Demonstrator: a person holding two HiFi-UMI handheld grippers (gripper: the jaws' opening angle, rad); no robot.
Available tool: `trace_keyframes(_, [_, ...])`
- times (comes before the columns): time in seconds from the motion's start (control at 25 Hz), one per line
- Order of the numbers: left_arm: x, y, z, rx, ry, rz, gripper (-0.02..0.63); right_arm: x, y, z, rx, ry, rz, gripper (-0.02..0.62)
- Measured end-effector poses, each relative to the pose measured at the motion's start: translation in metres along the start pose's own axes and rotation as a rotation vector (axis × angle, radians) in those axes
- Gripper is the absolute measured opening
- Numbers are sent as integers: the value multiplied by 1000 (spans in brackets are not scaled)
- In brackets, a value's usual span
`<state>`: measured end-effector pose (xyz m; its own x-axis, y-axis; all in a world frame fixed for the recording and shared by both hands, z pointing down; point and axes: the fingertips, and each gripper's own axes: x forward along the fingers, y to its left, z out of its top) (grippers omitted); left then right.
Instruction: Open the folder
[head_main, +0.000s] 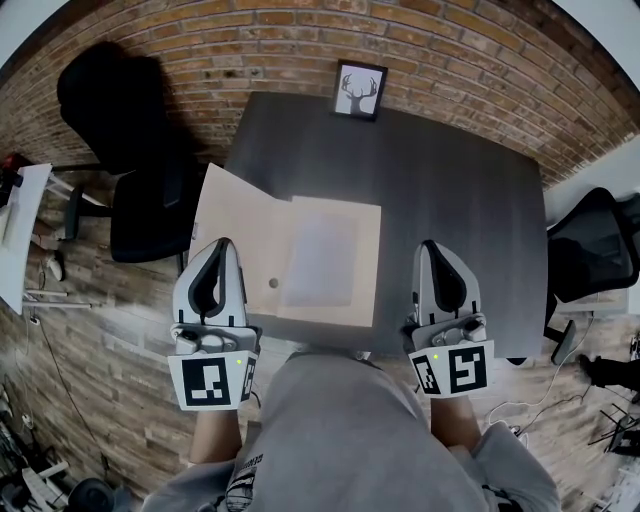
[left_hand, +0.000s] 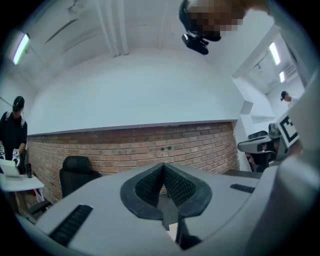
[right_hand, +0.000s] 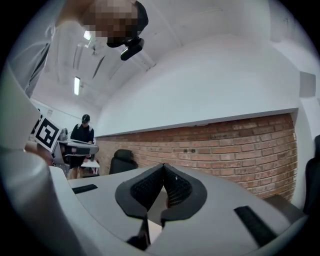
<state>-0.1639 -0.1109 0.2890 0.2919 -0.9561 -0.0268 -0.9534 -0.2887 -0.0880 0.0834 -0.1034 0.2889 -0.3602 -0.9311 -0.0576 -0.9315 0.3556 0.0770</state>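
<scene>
**Desk:** Where's the folder?

**Me:** The folder lies open and flat on the dark table, on its left half and close to the near edge. I see two tan panels side by side. The cover is swung out to the left and reaches the table's left edge. A white sheet lies on the right panel.

**Desk:** Which way does it run?

**Me:** Opened like this, its long axis goes left to right across the table. The fold runs from the far side towards me, tipped a little off square with the table. The open cover points left, at the black office chair.

**Desk:** And the grippers?

**Me:** Both are level, pointing at the brick wall, and neither touches the folder. The left gripper sits over the folder's near left corner. In the left gripper view the left gripper has its ribbed pads pressed together with nothing between them. The right gripper is to the right of the folder, well apart from it. Its own view shows the right gripper closed up too, and empty.

**Desk:** Anything else on the table?

**Me:** A framed deer picture at the far edge.
</scene>
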Motion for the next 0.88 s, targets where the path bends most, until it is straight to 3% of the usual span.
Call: trace_keyframes(0.88, [13, -10, -1, 9, 4, 3, 1, 3, -7, -12, -28, 24, -16, -2])
